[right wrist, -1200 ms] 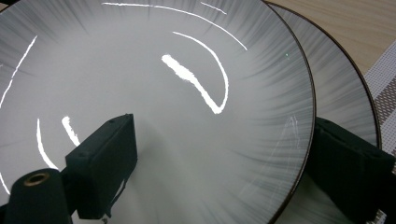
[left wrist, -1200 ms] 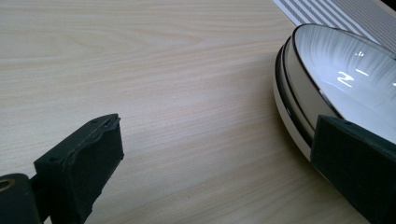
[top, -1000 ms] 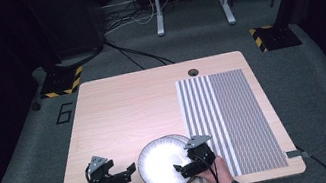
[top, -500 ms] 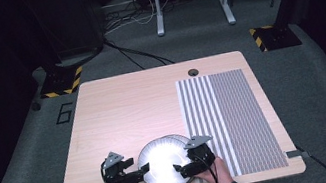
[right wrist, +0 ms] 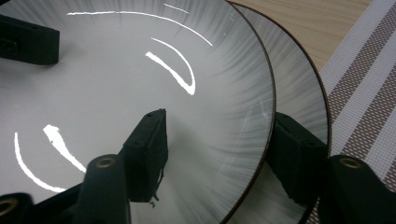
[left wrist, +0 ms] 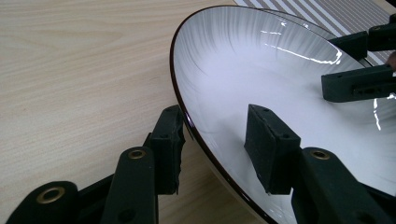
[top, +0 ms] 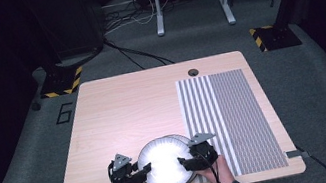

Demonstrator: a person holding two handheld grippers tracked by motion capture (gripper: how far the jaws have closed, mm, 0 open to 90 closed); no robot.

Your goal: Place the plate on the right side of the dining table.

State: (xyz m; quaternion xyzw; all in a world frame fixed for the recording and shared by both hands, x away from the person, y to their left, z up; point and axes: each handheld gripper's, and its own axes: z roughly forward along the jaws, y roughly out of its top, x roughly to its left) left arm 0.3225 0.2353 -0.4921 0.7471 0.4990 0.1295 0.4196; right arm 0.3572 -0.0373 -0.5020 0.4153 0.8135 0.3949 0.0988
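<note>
Two glossy white plates (top: 164, 162) with thin dark rims are sitting stacked, slightly offset, at the near edge of the pale woodgrain table (top: 123, 108). The left gripper (top: 140, 170) is straddling the top plate's 9 o'clock rim and the right gripper (top: 184, 162) its 3 o'clock rim, jaws just closing in, pads not clearly pressing yet. A striped woven mat (top: 229, 120) is lying at 3 o'clock; bare tabletop is stretching toward 12.

the lower plate (right wrist: 299, 88) is mostly hidden under the top plate (right wrist: 140, 93) (only a crescent shows). the high view's bottom edge cuts off the forearms; glare washes out the top plate's surface there.
</note>
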